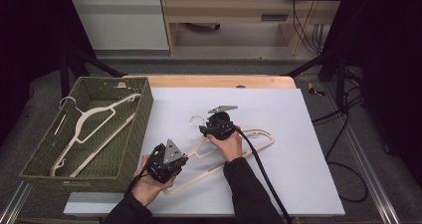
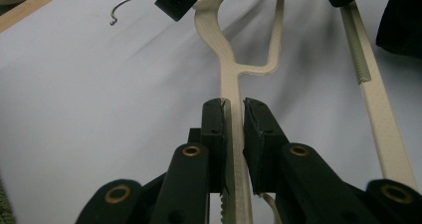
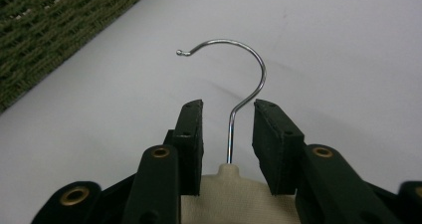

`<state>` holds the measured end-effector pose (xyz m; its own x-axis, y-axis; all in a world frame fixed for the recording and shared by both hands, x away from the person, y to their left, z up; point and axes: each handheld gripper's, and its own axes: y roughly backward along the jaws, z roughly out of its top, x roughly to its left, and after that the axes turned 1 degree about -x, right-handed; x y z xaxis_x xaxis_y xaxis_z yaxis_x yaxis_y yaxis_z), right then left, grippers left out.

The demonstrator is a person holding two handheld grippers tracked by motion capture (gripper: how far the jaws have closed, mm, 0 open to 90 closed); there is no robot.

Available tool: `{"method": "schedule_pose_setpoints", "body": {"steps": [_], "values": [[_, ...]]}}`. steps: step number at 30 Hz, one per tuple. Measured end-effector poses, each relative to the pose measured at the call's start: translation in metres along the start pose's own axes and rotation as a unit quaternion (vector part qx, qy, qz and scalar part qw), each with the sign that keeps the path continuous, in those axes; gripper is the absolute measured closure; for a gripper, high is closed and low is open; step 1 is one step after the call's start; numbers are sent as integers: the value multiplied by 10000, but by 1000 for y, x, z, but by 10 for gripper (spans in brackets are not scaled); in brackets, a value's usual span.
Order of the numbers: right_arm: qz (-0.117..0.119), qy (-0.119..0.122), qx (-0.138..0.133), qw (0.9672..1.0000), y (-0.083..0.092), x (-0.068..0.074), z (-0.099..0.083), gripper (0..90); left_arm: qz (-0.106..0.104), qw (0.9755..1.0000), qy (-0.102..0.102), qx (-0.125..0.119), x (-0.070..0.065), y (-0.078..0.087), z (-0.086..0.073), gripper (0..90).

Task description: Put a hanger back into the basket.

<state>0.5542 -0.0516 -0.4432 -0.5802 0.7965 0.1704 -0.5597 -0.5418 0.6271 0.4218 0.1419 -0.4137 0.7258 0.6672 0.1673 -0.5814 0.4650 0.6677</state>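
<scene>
High view, item one: cream hanger [image 1: 234, 152] flat on the white board [image 1: 298, 134], at about 5 o'clock from the board's centre, its chrome hook [image 1: 197, 118] pointing toward 10 o'clock. Item two: my left gripper [image 1: 164, 165], at 7 o'clock of the hanger, jaws drawn narrow and clamped on the lower arm; left gripper view confirms the pads pinching that cream bar [image 2: 234, 129]. Item three: my right gripper [image 1: 213, 127] at the hanger's neck; in right gripper view the jaws straddle the hook's wire stem [image 3: 231, 134], with a gap showing on both sides, so nothing is gripped there. Item four: woven green basket [image 1: 144, 109] at 9 o'clock, already holding another hanger [image 1: 94, 119].

Step in hand, as I judge it: securing the neck. Next I need the right pads to close on it, then both hands lift together toward the basket.
</scene>
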Motion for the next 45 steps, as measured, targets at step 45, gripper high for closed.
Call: {"method": "schedule_pose_setpoints", "body": {"steps": [45], "values": [[593,422,-1097,9913,61,6,-18,895,-1312,9752,1511,-945,-1,-53,31,529]]}}
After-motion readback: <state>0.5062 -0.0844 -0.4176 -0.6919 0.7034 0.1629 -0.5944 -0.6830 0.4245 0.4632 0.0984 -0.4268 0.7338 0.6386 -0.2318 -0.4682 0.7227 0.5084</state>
